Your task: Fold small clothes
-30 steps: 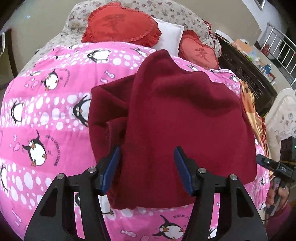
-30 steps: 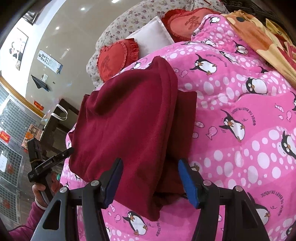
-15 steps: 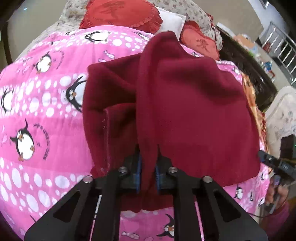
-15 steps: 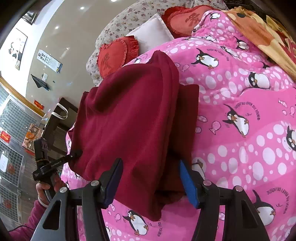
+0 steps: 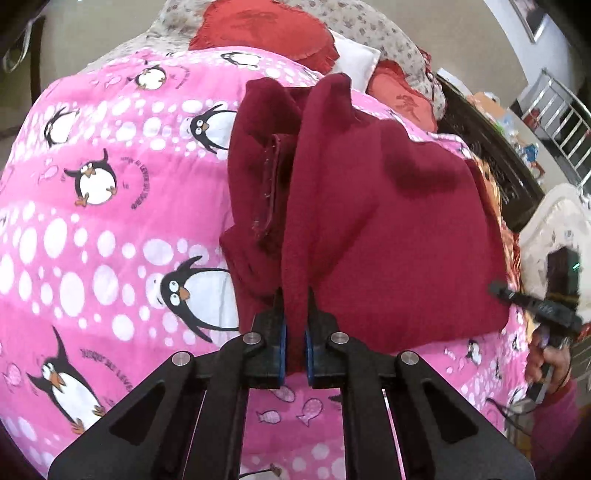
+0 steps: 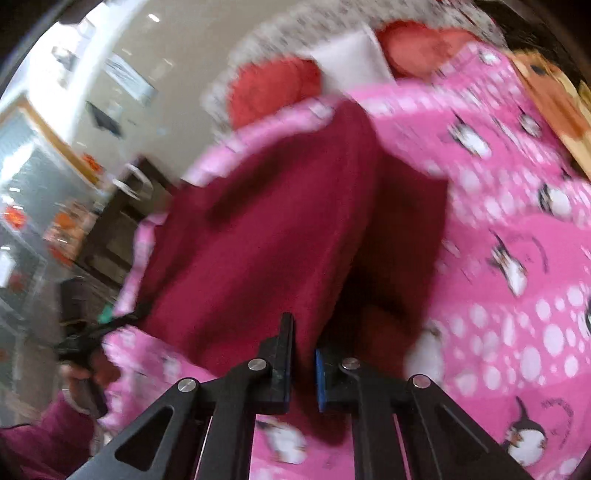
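Note:
A dark red fleece garment [image 5: 388, 221] lies partly folded on a pink penguin-print quilt [image 5: 92, 221]. My left gripper [image 5: 294, 332] is shut on the garment's near left folded edge and pulls it up into a ridge. In the blurred right wrist view the same garment [image 6: 258, 240] fills the middle, and my right gripper [image 6: 302, 354] is shut on its near right edge. Each view shows the other hand with its gripper at the side.
Red heart-shaped cushions [image 5: 258, 26] and a white pillow [image 5: 354, 59] lie at the head of the bed. An orange blanket [image 6: 546, 92] lies on the bed's right side. Dark wooden furniture [image 5: 491, 147] stands beside the bed.
Both grippers were open a second ago. The left closed on the garment's edge first, then the right closed on its edge. The right view is now blurred from motion, and the cloth is lifted.

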